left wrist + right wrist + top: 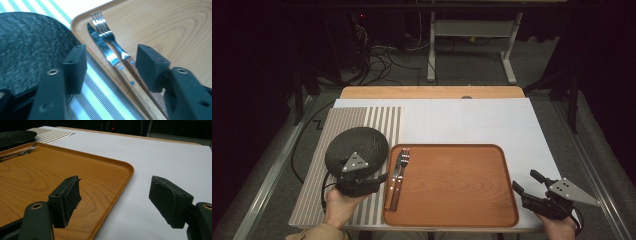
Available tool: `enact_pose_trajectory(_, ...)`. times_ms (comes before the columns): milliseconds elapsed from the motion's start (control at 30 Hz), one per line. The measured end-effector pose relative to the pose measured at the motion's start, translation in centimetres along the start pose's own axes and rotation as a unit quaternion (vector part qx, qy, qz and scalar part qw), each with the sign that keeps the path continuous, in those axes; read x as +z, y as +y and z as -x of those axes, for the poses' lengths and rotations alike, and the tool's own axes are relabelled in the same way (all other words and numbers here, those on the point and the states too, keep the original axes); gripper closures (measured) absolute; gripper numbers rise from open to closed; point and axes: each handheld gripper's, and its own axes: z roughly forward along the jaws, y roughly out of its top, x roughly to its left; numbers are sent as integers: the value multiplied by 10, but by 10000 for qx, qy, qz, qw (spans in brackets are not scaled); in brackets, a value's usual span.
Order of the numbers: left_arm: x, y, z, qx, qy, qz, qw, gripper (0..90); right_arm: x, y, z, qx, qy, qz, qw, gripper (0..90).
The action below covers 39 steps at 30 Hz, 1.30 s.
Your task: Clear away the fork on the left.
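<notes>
A wooden tray [452, 185] lies at the table's front middle. A knife [390, 196] and a fork [404, 159] rest side by side along its left edge, the knife [105, 51] nearer the rim and the fork [101, 21] beside it. My left gripper [381, 181] stands open just left of the tray, over the striped placemat [312, 200]. Its jaws point at the wooden handles, with nothing pressed between them [111, 60]. My right gripper [525, 180] is open at the tray's right front corner, and its jaws [115, 195] straddle the tray rim [125, 167] without touching.
A dark round plate [354, 145] sits on the placemat right behind my left gripper, also seen close as the plate [30, 45]. White sheet [472, 120] covers the table behind and right of the tray. The table's front edge runs close below both hands.
</notes>
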Motion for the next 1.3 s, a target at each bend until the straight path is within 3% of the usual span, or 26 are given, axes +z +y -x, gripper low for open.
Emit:
enact_pose_trajectory(700, -31, -30, -28, -336, 235, 570, 9975, 352, -1, 0, 0, -6, -35, -10, 10000, 253)
enact_pose_trajectory(1300, -55, -68, -50, -459, 615, 1160, 9903, 352, -2, -1, 0, 20, -86, -14, 10000, 253)
